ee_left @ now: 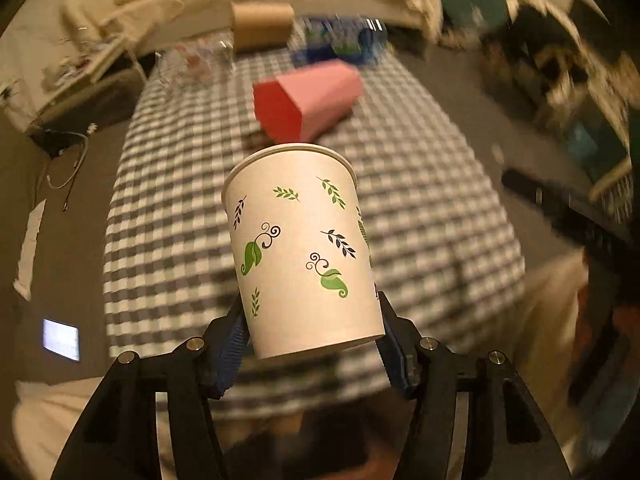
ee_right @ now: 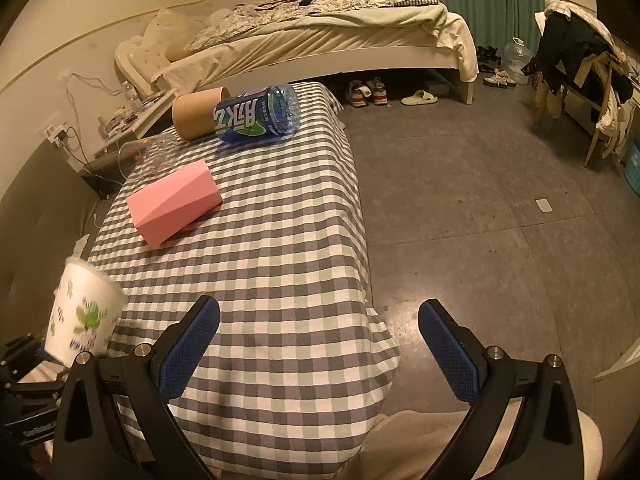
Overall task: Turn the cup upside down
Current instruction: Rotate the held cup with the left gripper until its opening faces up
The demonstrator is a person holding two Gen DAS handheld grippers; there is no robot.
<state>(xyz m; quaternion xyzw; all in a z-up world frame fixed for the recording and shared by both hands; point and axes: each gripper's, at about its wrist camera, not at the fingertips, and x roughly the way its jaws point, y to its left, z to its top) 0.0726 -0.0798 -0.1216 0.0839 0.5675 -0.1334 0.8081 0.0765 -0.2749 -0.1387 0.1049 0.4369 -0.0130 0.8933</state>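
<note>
A white paper cup (ee_left: 300, 248) with green leaf prints is held by my left gripper (ee_left: 312, 320), which is shut on its lower body. The cup's rim points away from the camera and slightly up, above the checked table (ee_left: 420, 240). The background is blurred with motion. In the right wrist view the same cup (ee_right: 84, 312) shows blurred at the lower left, rim up, at the table's near left edge. My right gripper (ee_right: 320, 344) is open and empty, over the table's near right corner (ee_right: 372, 340).
On the checked cloth lie a pink box (ee_right: 174, 202), a blue-labelled bottle (ee_right: 256, 116), a brown cardboard tube (ee_right: 196, 112) and a clear glass (ee_right: 148, 156) on its side. A bed (ee_right: 320, 40), shoes (ee_right: 366, 94) and a chair with clothes (ee_right: 580, 68) stand beyond.
</note>
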